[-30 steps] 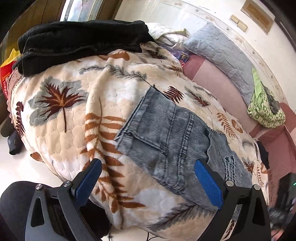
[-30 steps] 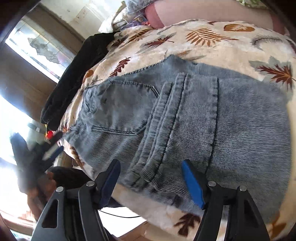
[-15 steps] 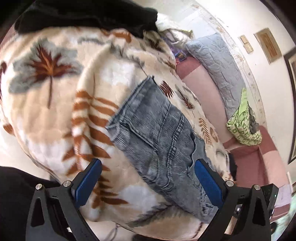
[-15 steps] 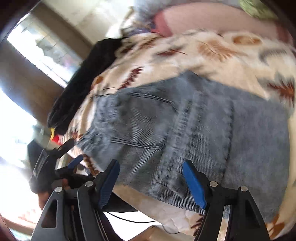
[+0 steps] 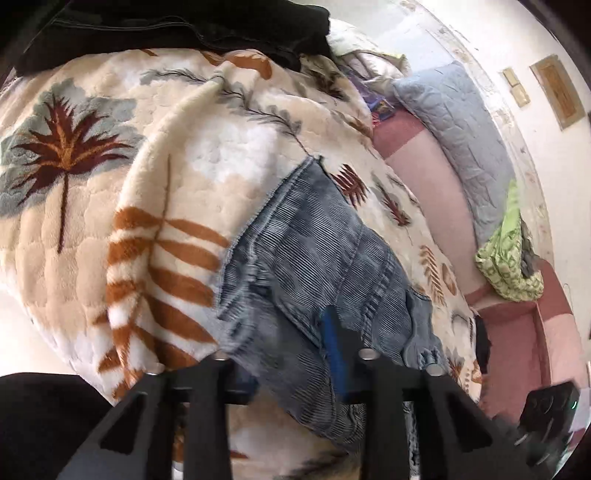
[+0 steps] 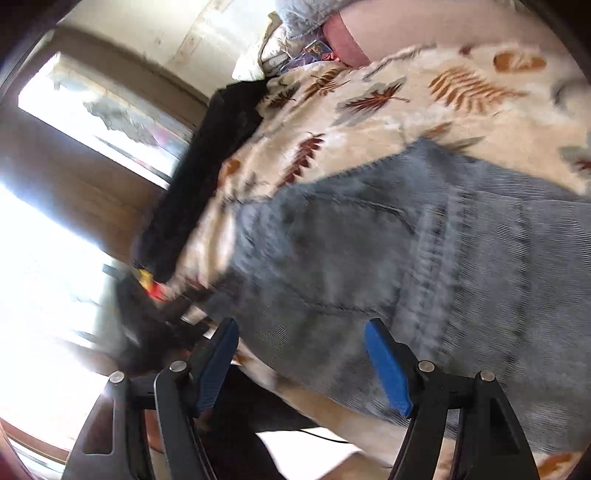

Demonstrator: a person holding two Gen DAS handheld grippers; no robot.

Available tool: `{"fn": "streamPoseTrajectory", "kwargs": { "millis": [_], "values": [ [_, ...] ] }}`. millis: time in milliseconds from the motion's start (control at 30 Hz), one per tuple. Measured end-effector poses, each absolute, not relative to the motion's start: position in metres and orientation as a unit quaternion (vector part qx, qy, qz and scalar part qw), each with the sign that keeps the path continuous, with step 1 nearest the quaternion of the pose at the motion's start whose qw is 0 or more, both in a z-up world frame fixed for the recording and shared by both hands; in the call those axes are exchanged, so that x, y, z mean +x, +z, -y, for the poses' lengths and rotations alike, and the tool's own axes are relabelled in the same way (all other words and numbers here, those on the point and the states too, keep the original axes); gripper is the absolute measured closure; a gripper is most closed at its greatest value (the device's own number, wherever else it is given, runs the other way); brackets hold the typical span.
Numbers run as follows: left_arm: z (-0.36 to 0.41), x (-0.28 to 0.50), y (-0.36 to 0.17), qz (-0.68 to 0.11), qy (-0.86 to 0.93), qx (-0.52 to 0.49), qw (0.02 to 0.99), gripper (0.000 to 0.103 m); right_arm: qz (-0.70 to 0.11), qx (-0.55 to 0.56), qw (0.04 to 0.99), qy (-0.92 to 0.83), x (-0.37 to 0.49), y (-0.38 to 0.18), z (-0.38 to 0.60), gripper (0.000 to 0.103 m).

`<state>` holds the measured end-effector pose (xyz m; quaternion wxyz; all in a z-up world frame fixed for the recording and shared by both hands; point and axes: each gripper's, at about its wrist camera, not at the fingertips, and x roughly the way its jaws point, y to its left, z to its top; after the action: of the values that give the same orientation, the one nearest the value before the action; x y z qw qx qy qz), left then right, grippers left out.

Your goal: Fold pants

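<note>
Folded blue denim pants (image 5: 317,258) lie on a cream leaf-print blanket (image 5: 110,177) over a bed. My left gripper (image 5: 291,354) has closed on the near edge of the pants; denim is bunched between its blue pads. In the right wrist view the same pants (image 6: 424,258) fill the middle and right. My right gripper (image 6: 303,354) is open, its blue pads wide apart over the near edge of the pants. The right view is motion-blurred.
A black garment (image 5: 177,29) lies at the far end of the blanket and shows in the right wrist view (image 6: 207,177). A grey pillow (image 5: 454,136) and a green cloth (image 5: 509,254) lie on the pink sheet to the right. A bright window (image 6: 92,122) is at the left.
My left gripper has closed from wide open onto the near edge of the pants. My right gripper has stayed open and shifted along the pants edge.
</note>
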<state>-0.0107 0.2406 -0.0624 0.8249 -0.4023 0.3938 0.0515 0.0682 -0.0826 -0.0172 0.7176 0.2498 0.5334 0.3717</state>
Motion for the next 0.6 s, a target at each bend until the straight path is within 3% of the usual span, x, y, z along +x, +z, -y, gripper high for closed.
{"fn": "streamPoseTrajectory", "kwargs": {
  "millis": [133,200,267,400,533,600],
  "values": [
    [-0.241,-0.014,-0.068,-0.392,0.056,-0.394,0.830,0.077,-0.554,0.319,0.679,0.360,0.110,-0.038,0.069,0.027],
    [-0.241,-0.013,-0.069,-0.390,0.055,-0.391,0.831,0.075,-0.617,0.300,0.653,0.321,0.129,-0.075,0.053,0.026],
    [-0.239,-0.010,-0.070,-0.387,0.044,-0.390,0.834,0.054,-0.627,0.302,0.648,0.309,0.131,-0.085,0.050,0.027],
    [-0.227,-0.007,-0.063,-0.385,0.043,-0.359,0.849,0.039,-0.592,0.269,0.682,0.334,0.128,-0.044,0.049,0.027],
    [-0.220,0.000,-0.060,-0.396,0.059,-0.334,0.853,0.042,-0.610,0.237,0.695,0.298,0.143,-0.059,0.044,0.027],
    [-0.219,0.003,-0.060,-0.405,0.075,-0.316,0.855,0.060,-0.627,0.247,0.681,0.287,0.149,-0.080,0.044,0.027]
  ]
}}
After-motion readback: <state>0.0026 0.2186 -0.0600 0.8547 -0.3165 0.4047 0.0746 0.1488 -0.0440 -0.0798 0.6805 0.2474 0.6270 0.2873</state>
